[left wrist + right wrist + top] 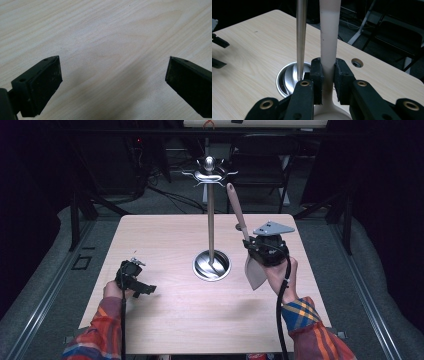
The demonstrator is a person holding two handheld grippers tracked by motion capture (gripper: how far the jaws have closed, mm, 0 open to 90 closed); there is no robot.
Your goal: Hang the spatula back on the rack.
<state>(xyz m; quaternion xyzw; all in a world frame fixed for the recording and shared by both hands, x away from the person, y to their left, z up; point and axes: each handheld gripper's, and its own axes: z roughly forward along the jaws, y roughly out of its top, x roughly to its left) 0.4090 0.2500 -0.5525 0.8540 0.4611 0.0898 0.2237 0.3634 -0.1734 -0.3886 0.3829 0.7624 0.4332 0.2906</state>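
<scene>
Near left, the left gripper [134, 281] rests low on the tabletop [165, 240], its fingers [40, 87] wide apart with bare wood between them; it looks parked out of the way while the other hand works. Near right, the right gripper [261, 251] has its fingers [317, 80] clamped on the neck of a spatula [245, 237], just above the blade. The grip sits low, probably to leave the handle's far end free for the stand's hooks. The spatula is held off the tabletop, blade down toward the person, handle slanting up and away. It is just right of the stand [211, 220], whose round steel base sits mid-table. The spatula is pale beige with a smooth round handle, a darker reddish tip and a flat, wide blade. Farther up, the pole carries a crown of curved hooks [210, 172], with the handle's tip just beside them.
</scene>
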